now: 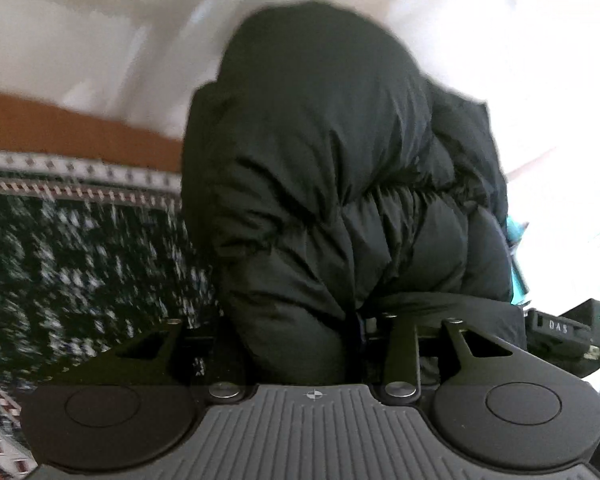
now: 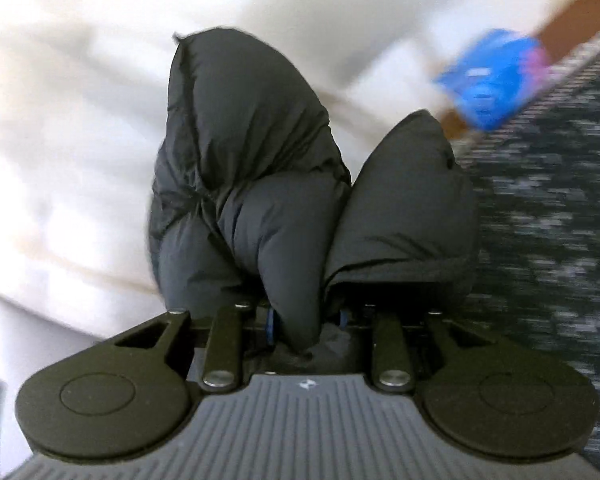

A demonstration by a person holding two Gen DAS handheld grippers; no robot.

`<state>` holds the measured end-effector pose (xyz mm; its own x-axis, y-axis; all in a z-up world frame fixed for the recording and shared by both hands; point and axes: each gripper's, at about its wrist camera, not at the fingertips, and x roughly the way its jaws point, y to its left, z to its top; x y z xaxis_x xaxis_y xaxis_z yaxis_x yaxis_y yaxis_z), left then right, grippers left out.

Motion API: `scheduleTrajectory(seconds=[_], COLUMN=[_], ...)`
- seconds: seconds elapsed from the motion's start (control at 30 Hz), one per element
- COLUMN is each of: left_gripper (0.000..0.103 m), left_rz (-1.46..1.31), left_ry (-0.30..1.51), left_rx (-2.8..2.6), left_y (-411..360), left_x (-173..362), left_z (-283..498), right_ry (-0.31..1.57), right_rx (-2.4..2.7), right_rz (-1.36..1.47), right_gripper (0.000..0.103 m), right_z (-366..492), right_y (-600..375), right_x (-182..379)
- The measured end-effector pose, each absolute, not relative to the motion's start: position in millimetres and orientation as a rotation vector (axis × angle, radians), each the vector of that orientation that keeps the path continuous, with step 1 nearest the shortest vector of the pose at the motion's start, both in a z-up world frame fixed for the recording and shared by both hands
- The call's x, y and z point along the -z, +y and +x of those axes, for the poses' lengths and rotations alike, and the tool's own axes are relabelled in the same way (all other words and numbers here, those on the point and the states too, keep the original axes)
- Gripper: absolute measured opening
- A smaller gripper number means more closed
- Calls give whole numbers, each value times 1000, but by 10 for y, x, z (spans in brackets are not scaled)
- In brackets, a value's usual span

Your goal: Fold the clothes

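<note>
2 tools grip same black puffer jacket (image 1: pixel 340 184), lifted clear of floor. Left tool (image 1: pixel 356 320) clenched on bunched quilted fabric; garment bulges away from camera, long axis running straight ahead from fingers. Right tool (image 2: pixel 306 320) clenched on fold of jacket (image 2: pixel 252 184); 2 padded lobes rise ahead of it, tips pointing away. Behind: white upholstery (image 2: pixel 80 120), dark patterned rug (image 1: pixel 80 260), brown wood floor (image 1: pixel 60 124), blurred blue object (image 2: pixel 492 80).
</note>
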<state>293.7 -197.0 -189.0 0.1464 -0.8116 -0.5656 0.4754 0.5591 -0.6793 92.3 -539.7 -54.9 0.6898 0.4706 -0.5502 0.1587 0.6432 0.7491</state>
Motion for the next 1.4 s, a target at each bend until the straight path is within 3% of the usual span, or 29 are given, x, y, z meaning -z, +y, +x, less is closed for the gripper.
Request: scheduleTrajectory(seconds=[0.03, 0.1, 0.17, 0.23, 0.33, 0.53, 0.83, 1.07, 1.17, 1.2, 1.23, 1.27, 1.33, 1.4], left_gripper=[58, 61, 65, 72, 84, 103, 103, 103, 93, 76, 66, 62, 53, 48], left_rz=[-360, -321, -296, -258, -217, -199, -418, -475, -468, -490, -511, -511, -497, -484], left_ry=[1081, 1084, 1074, 1066, 1098, 1183, 1361, 1326, 1291, 1277, 1262, 1251, 1233, 1215], left_rx=[945, 923, 936, 946, 965, 960, 1002, 961, 929, 924, 919, 926, 947, 968], left_y=[-2051, -2134, -2118, -2060, -1978, -2169, -2398, -2584, -2635, -2627, -2620, -2632, -2667, -2703], left_x=[1919, 1902, 1830, 1793, 1774, 2153, 2741, 2924, 2846, 2808, 2769, 2711, 2584, 2456], left_z=[2937, 2932, 2964, 3030, 3105, 3381, 3420, 3257, 3165, 3129, 3094, 3053, 2970, 2886], right_ry=[834, 874, 868, 864, 874, 911, 1026, 960, 952, 956, 948, 937, 916, 894], right_rx=[-157, -66, -36, -35, -81, -145, -132, -157, -192, -200, -211, -223, -248, -272], right_rz=[863, 835, 830, 842, 894, 971, 1019, 1140, 1174, 1186, 1203, 1221, 1257, 1293], right_gripper=[43, 57, 86, 97, 103, 103, 103, 103, 103, 100, 81, 62, 47, 41], right_z=[916, 901, 867, 868, 952, 1110, 1282, 1238, 1268, 1274, 1247, 1212, 1142, 1073], right_y=[-5436, -5514, -5543, -5581, -5664, -5787, -5824, -5838, -5863, -5877, -5892, -5907, -5939, -5970], right_x=[639, 820, 868, 900, 942, 1092, 1558, 1886, 1944, 1956, 1938, 1912, 1862, 1811])
